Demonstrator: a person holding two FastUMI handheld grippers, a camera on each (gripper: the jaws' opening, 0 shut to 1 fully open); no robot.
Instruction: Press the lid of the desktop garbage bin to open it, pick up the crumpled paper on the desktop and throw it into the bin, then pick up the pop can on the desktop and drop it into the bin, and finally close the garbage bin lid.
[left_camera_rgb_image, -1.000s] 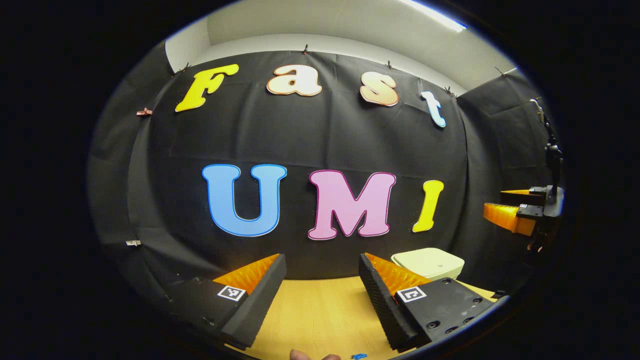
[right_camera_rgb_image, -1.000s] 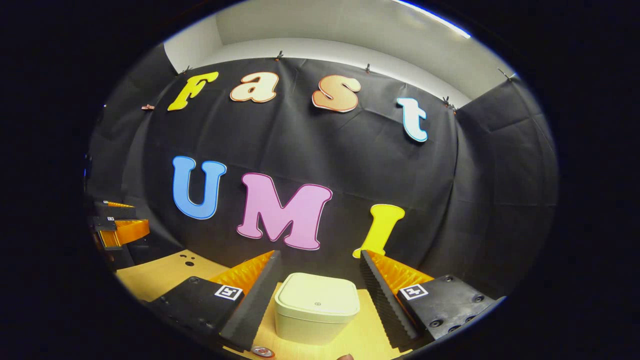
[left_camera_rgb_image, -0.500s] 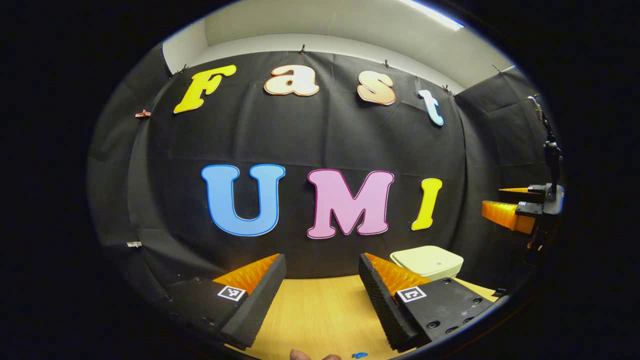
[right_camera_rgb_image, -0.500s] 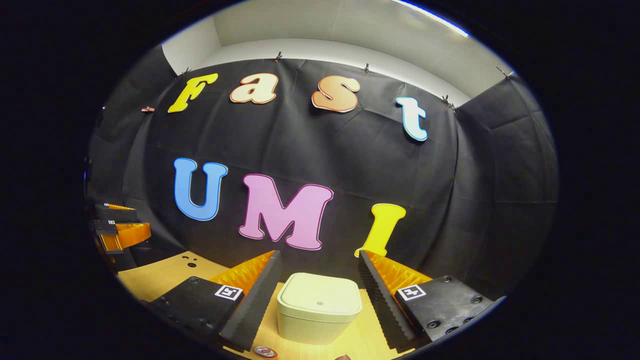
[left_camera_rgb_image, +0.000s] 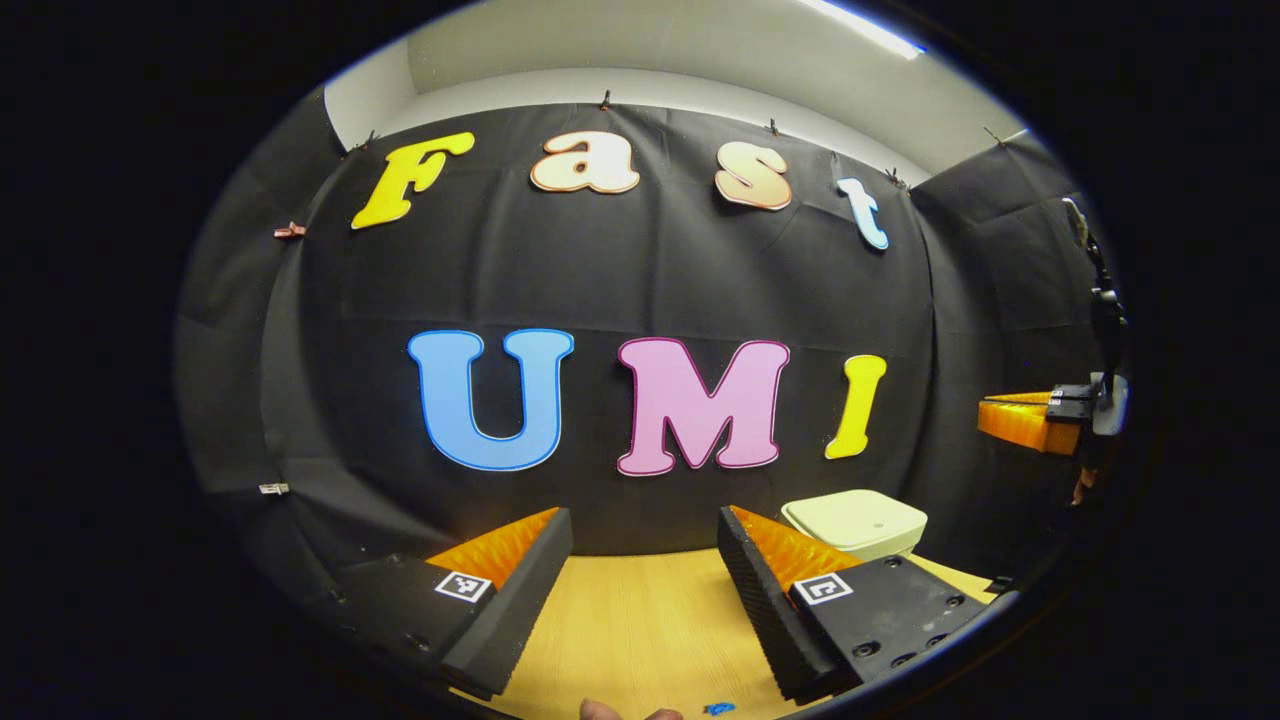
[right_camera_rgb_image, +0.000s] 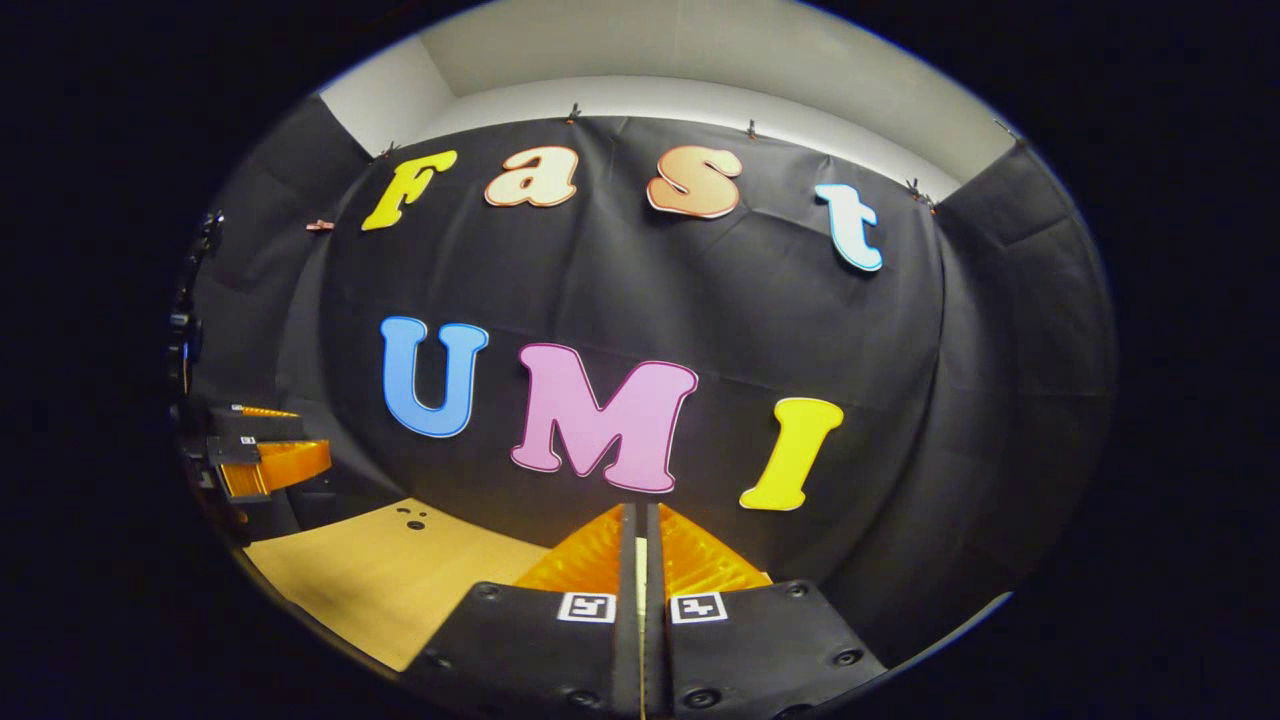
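Note:
The pale green bin (left_camera_rgb_image: 855, 522) stands on the wooden table (left_camera_rgb_image: 640, 620) in the left gripper view, at the back right by the cloth wall, its lid down. My left gripper (left_camera_rgb_image: 642, 515) hovers open over the table with nothing between its fingers, left of the bin. Farther right and higher, my right gripper (left_camera_rgb_image: 990, 415) is held level with its fingers together. In the right gripper view my right gripper (right_camera_rgb_image: 640, 510) is shut with nothing in it, and its closed fingers cover what lies straight ahead. My left gripper (right_camera_rgb_image: 300, 438) appears at the far left there, open.
The black cloth wall closes off the back and both sides of the booth. Small dark holes (right_camera_rgb_image: 410, 515) mark the table (right_camera_rgb_image: 380, 580) near its back left. A person's fingertip (left_camera_rgb_image: 620, 711) and a small blue scrap (left_camera_rgb_image: 715, 709) sit at the table's front edge.
My right gripper has closed its fingers and levelled out, so the bin that stood between them now lies hidden behind them. The left gripper has stayed put.

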